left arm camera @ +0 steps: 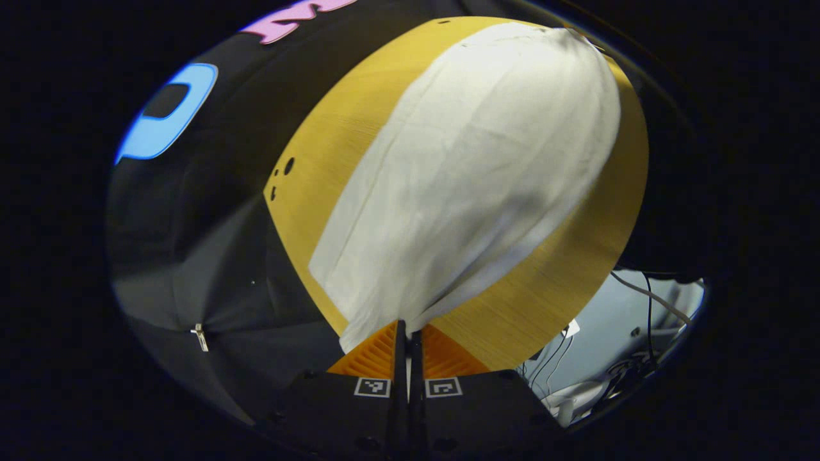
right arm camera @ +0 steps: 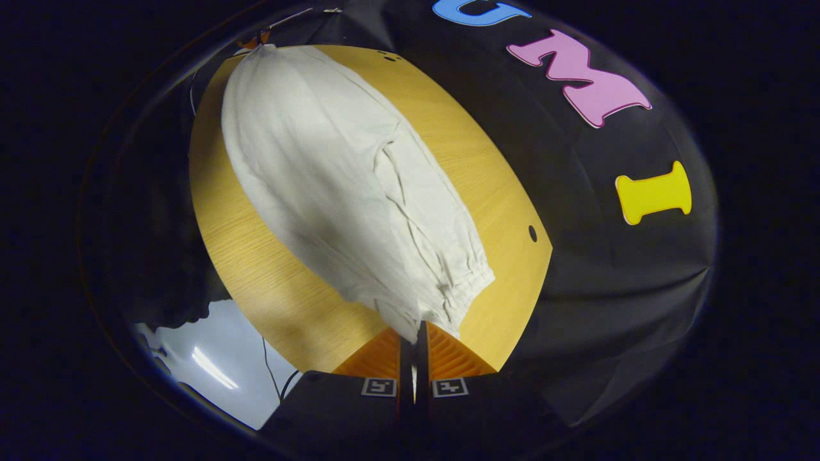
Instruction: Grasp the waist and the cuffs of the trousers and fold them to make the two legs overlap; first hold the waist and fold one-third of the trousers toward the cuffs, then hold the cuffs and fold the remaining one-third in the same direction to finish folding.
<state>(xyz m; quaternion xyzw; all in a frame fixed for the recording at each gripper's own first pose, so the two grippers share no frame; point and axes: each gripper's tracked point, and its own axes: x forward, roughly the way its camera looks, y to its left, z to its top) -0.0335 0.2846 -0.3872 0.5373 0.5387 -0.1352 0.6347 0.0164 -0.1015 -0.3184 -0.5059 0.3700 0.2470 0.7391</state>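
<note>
Left gripper view showed the trousers (left arm camera: 474,186) as a long band of pale off-white cloth lying along the wooden table (left arm camera: 333,147), running away from the camera to the far edge. The cloth was mostly smooth, with faint lengthwise creases and a soft shadow down one side. The near end narrowed to a bunched point that entered the left gripper (left arm camera: 408,330), whose two fingers stood nearly together, clamped on that end. In the right gripper view, the trousers (right arm camera: 333,186) again lay lengthwise on the table (right arm camera: 256,269). The near end there carried a gathered, puckered band, and several thin wrinkles ran up from it. The right gripper (right arm camera: 415,330) had its fingers closed together on the edge of that gathered end.
</note>
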